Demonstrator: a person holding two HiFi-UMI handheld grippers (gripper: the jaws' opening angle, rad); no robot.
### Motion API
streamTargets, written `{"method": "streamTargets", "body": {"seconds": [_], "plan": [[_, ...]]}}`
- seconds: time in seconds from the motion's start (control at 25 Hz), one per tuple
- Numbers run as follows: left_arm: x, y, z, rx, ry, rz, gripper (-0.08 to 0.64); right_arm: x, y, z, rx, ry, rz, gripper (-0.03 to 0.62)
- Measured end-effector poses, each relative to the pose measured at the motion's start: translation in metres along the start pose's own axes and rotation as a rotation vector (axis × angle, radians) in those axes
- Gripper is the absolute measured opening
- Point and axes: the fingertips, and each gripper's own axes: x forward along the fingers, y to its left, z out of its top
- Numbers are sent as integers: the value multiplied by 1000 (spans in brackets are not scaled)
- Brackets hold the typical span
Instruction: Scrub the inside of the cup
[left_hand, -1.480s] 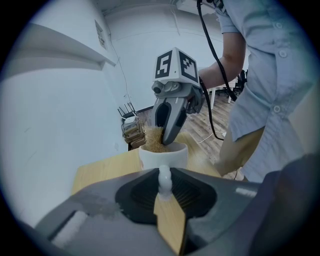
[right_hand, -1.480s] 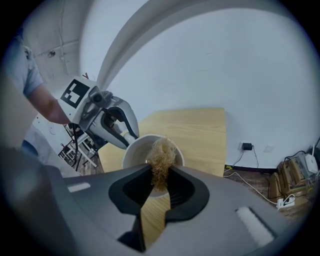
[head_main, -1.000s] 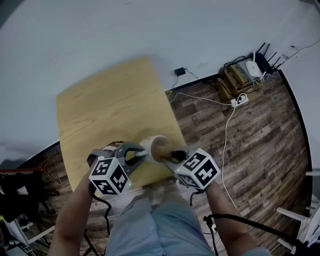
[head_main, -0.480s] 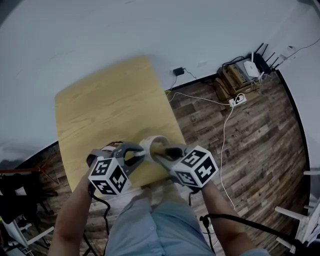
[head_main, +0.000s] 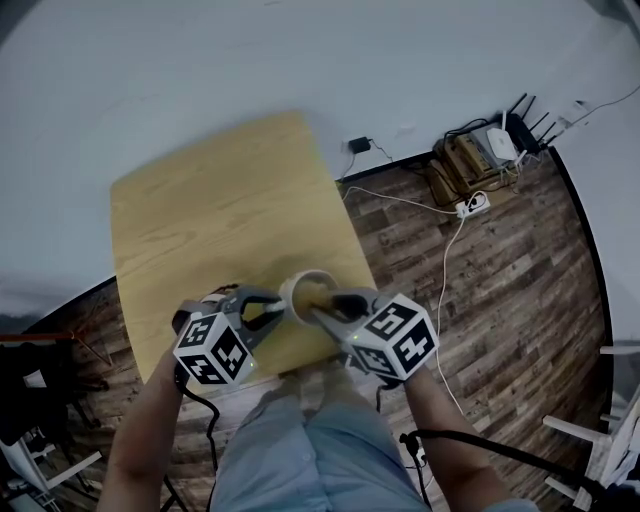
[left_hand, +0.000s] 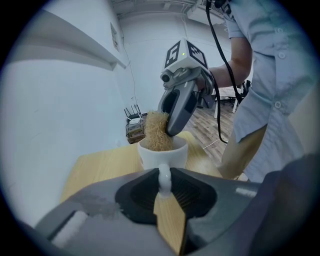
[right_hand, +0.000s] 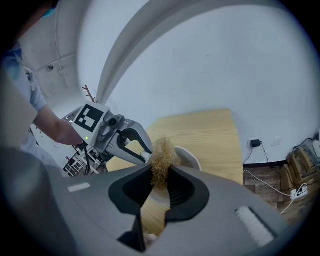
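A white cup (head_main: 300, 290) stands near the front edge of the yellow wooden table (head_main: 210, 215). My left gripper (head_main: 278, 310) is shut on the cup's handle (left_hand: 164, 178), seen pinched between its jaws in the left gripper view, with the cup (left_hand: 163, 151) just beyond. My right gripper (head_main: 322, 305) is shut on a tuft of tan fibrous scrubber (right_hand: 161, 159). The scrubber (left_hand: 156, 131) hangs at the cup's mouth, its lower part inside the rim. In the right gripper view the cup (right_hand: 188, 158) shows behind the scrubber, mostly hidden.
The table's right edge drops to a dark plank floor (head_main: 500, 270). By the wall lie a power strip (head_main: 475, 203), cables, a router (head_main: 500, 135) and a small crate (head_main: 462, 155). My legs are close under the table's front edge.
The right gripper with the scrubber has drawn back and up a little from the cup. The left gripper and the cup have stayed in place.
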Motion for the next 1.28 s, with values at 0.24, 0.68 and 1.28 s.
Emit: {"method": "streamTargets", "body": {"seconds": [0.24, 0.68, 1.28], "plan": [[-2, -4, -17, -27, -12, -11, 96, 6, 9, 5, -9, -2, -11, 71], [-1, -5, -32, -81, -80, -20, 97, 12, 20, 7, -18, -12, -54, 71], [0, -14, -57, -101, -90, -15, 104, 31, 31, 6, -28, -1, -103, 71]]}}
